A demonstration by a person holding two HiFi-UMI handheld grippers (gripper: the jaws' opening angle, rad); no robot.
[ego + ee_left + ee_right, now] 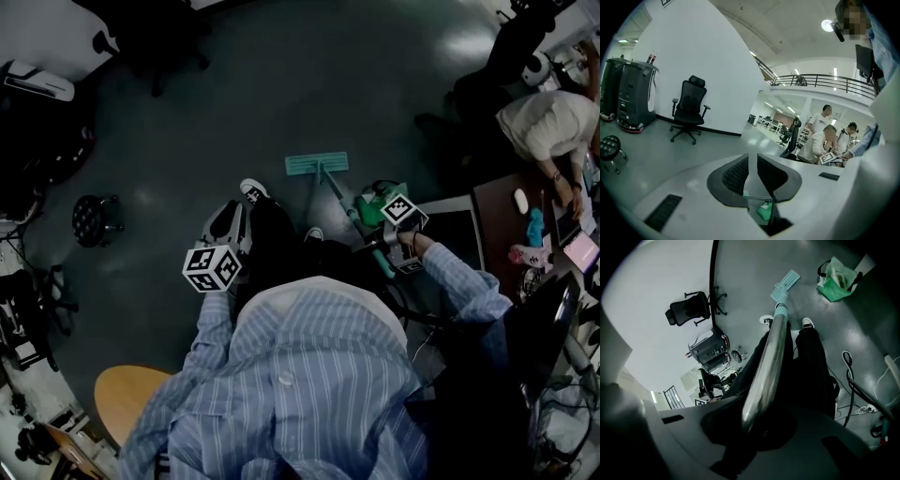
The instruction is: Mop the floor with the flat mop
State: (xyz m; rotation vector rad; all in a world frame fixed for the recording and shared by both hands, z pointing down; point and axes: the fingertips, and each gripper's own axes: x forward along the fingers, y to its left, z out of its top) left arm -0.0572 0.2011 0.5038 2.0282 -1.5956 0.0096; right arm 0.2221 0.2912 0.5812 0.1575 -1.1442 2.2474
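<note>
The flat mop's teal head (317,165) lies on the dark floor ahead of my feet. Its metal handle (349,212) slants back to my right gripper (380,247), which is shut on it. In the right gripper view the handle (769,355) runs from the jaws of the right gripper (754,414) down to the mop head (785,283). My left gripper (230,217) hangs by my left leg, away from the mop. In its own view the left gripper (753,159) holds nothing, and a narrow gap shows between its jaws.
A green bucket (371,208) stands right of the handle, also seen as the green bucket (836,280). A black stool (94,218) is at the left, a wooden seat (131,398) behind me. A seated person (548,122) works at a desk (497,202). Cables (851,380) trail on the floor.
</note>
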